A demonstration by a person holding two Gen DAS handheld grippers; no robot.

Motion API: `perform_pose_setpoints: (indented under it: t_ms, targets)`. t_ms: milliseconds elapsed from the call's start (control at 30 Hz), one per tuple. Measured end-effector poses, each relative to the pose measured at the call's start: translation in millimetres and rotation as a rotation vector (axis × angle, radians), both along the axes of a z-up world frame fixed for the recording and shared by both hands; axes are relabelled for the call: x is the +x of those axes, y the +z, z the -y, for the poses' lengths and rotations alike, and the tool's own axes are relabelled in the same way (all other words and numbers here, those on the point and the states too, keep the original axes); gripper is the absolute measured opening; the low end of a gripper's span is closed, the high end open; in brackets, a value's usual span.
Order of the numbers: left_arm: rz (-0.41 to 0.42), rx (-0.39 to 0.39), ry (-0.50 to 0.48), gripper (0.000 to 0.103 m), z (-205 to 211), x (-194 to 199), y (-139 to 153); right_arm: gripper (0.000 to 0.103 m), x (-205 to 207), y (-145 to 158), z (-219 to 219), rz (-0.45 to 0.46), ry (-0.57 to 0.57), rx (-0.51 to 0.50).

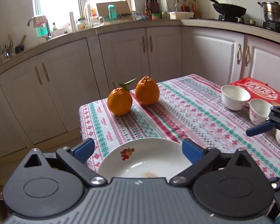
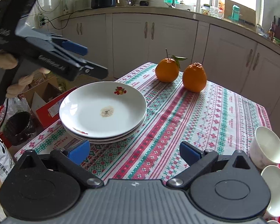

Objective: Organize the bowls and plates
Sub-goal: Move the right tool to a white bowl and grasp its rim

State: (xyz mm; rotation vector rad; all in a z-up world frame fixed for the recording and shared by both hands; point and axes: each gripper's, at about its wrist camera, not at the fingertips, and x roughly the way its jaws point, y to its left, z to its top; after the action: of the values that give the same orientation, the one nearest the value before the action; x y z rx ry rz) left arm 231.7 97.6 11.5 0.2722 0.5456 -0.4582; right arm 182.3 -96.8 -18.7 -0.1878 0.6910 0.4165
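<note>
A stack of white plates (image 2: 102, 112) with a fruit print sits at the table's left edge; the top plate has a brownish stain. It also shows in the left wrist view (image 1: 145, 160). My left gripper (image 1: 138, 149) is open and empty, hovering above the stack's near side; it also shows in the right wrist view (image 2: 80, 56). My right gripper (image 2: 134, 153) is open and empty over the tablecloth, right of the stack. White bowls (image 2: 267, 149) (image 2: 276, 188) lie at its right; they show upright in the left wrist view (image 1: 235, 97) (image 1: 259, 112).
Two oranges (image 2: 167, 70) (image 2: 195, 77) stand on the patterned tablecloth (image 2: 177, 130) at the far side. A red packet (image 1: 259, 89) lies behind the bowls. Cardboard boxes (image 2: 46, 97) and a black bin (image 2: 18, 127) sit on the floor left of the table. Kitchen cabinets (image 1: 121, 56) surround.
</note>
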Motion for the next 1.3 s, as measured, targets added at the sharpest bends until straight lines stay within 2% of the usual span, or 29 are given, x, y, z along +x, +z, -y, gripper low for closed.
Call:
perform_pose_setpoints:
  t_ms: [167, 467, 600, 833, 1033, 1300]
  targets:
    - [0.062, -0.007, -0.006, 0.102, 21, -44, -11, 0.103, -18, 5, 9, 0.026, -0.03, -0.03]
    - [0.121, -0.036, 0.003, 0.102, 60, -106, -31, 0.103, -55, 0, 46, 0.034, -0.135, -0.07]
    - [0.114, -0.098, -0.02, 0.102, 76, -117, -33, 0.103, -70, -2, 76, 0.03, -0.204, -0.051]
    - [0.061, -0.093, -0.162, 0.102, 126, -118, -45, 0.103, -97, 1, 137, 0.041, -0.363, 0.0]
    - [0.036, -0.073, -0.346, 0.102, 177, -122, -57, 0.103, -113, 0, 183, 0.049, -0.486, 0.012]
    - [-0.02, -0.036, -0.495, 0.102, 231, -126, -84, 0.103, -120, -12, 223, 0.018, -0.569, 0.06]
